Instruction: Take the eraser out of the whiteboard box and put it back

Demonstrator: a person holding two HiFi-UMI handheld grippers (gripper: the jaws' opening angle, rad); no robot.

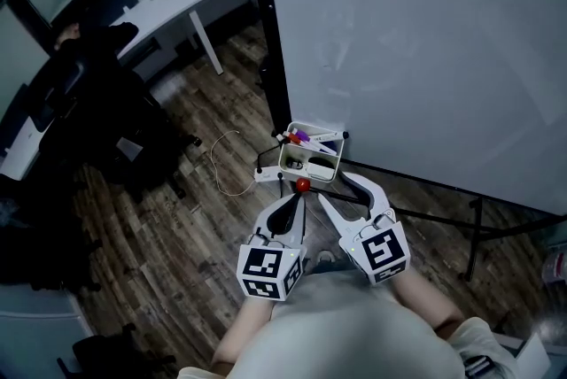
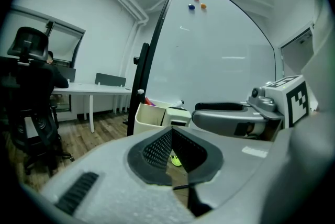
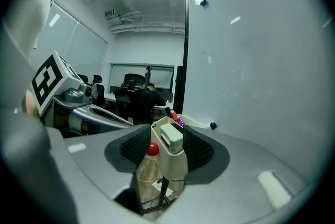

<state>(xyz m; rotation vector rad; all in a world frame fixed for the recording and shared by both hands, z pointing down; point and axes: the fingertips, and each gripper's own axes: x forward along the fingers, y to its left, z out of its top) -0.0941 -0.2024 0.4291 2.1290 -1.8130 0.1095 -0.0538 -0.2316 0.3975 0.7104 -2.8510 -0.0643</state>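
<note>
Eraser [image 3: 171,138] is seated in the box [image 3: 176,166] just ahead of the right gripper [image 1: 335,187], jaws wide and empty, left gripper [image 1: 293,204] closed; removal is judged pending, requiring advance and closure around it.

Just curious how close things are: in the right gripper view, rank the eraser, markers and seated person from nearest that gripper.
1. Eraser, straight ahead, at the near end of the box.
2. Markers, box's far end.
3. Seated person, at the far desk.

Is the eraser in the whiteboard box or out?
In. The eraser stands inside the whiteboard box, its top poking above the rim; the right gripper has open jaws.
</note>
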